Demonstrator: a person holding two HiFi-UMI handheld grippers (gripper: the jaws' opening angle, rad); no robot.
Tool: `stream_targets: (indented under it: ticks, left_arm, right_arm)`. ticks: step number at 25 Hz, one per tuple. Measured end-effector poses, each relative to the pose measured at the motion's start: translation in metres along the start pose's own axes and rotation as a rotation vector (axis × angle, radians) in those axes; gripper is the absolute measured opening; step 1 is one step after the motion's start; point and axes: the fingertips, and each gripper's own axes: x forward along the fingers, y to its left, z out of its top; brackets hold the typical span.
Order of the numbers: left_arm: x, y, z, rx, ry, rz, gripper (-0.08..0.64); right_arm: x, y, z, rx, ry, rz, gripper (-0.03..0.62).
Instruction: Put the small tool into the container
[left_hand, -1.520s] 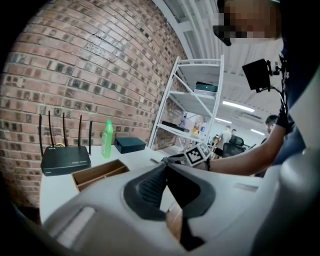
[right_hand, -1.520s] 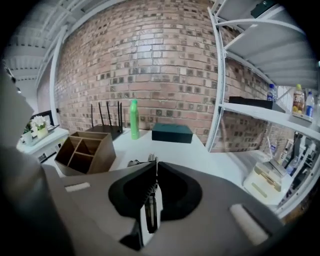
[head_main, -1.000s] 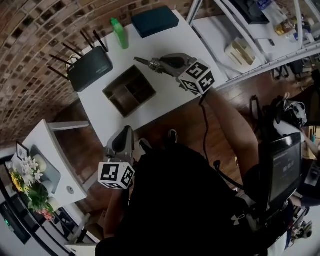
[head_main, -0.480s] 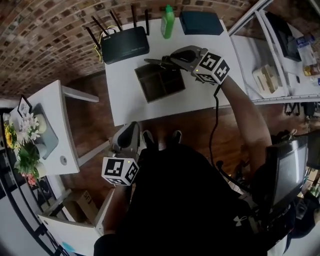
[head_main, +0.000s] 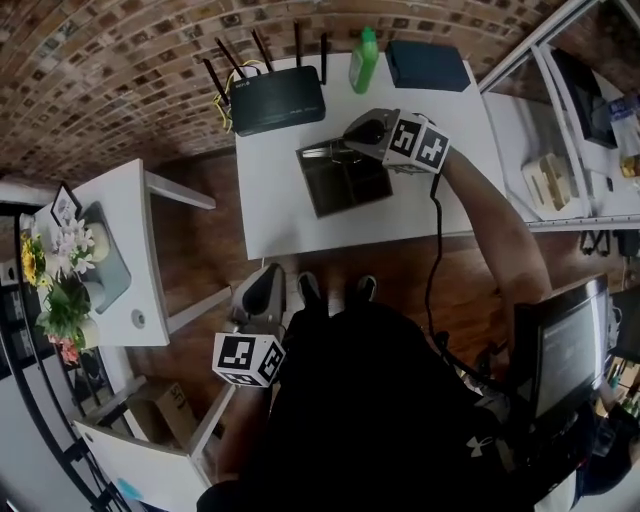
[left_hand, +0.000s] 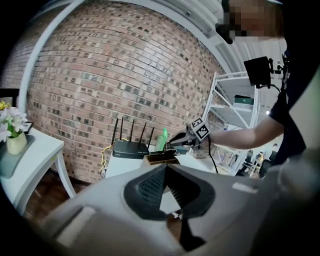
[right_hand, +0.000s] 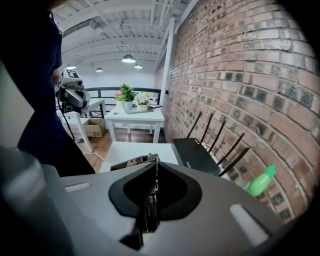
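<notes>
The brown compartmented container (head_main: 345, 180) stands on the white table (head_main: 280, 215). My right gripper (head_main: 352, 140) hangs over the container's far edge and is shut on a thin metal tool (head_main: 328, 151) that points left along that rim. In the right gripper view the tool (right_hand: 150, 199) sits clamped between the pads, above the container (right_hand: 131, 162). My left gripper (head_main: 268, 276) is held low, off the table's near edge beside the person's body. Its jaws show a narrow gap with nothing in it (left_hand: 166, 172). The left gripper view also catches the right gripper (left_hand: 186, 138) and the container (left_hand: 161, 158).
A black router (head_main: 278, 98) with antennas, a green bottle (head_main: 364, 60) and a dark blue box (head_main: 428, 65) line the table's back edge against the brick wall. A small white side table (head_main: 110, 250) with flowers stands to the left. White shelving (head_main: 570, 150) is at the right.
My right gripper has carried the tool from beside the container to over its far edge and tipped downward. The left gripper has shifted a little, staying low near the body.
</notes>
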Motion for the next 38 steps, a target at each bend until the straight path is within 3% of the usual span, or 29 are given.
stream_targets:
  ticks: [9,20,30,38]
  left_arm:
    - [-0.013,0.012,-0.005,-0.037,-0.017,0.09,0.003]
    - [-0.007,0.002,-0.003,-0.038,-0.024,0.145,0.003]
    - [-0.007,-0.004,-0.005,-0.036,-0.013,0.177,0.002]
    - [0.002,-0.01,-0.005,-0.024,-0.001,0.159,0.003]
  right_arm:
    - [0.022,-0.007,-0.001,-0.032,0.047,0.117,0.017]
    - [0.035,-0.008,-0.014,-0.02,0.022,0.185,0.017]
    - [0.052,-0.012,-0.031,0.011,0.004,0.175,0.017]
    - [0.061,-0.018,-0.042,0.036,0.004,0.139,0.017]
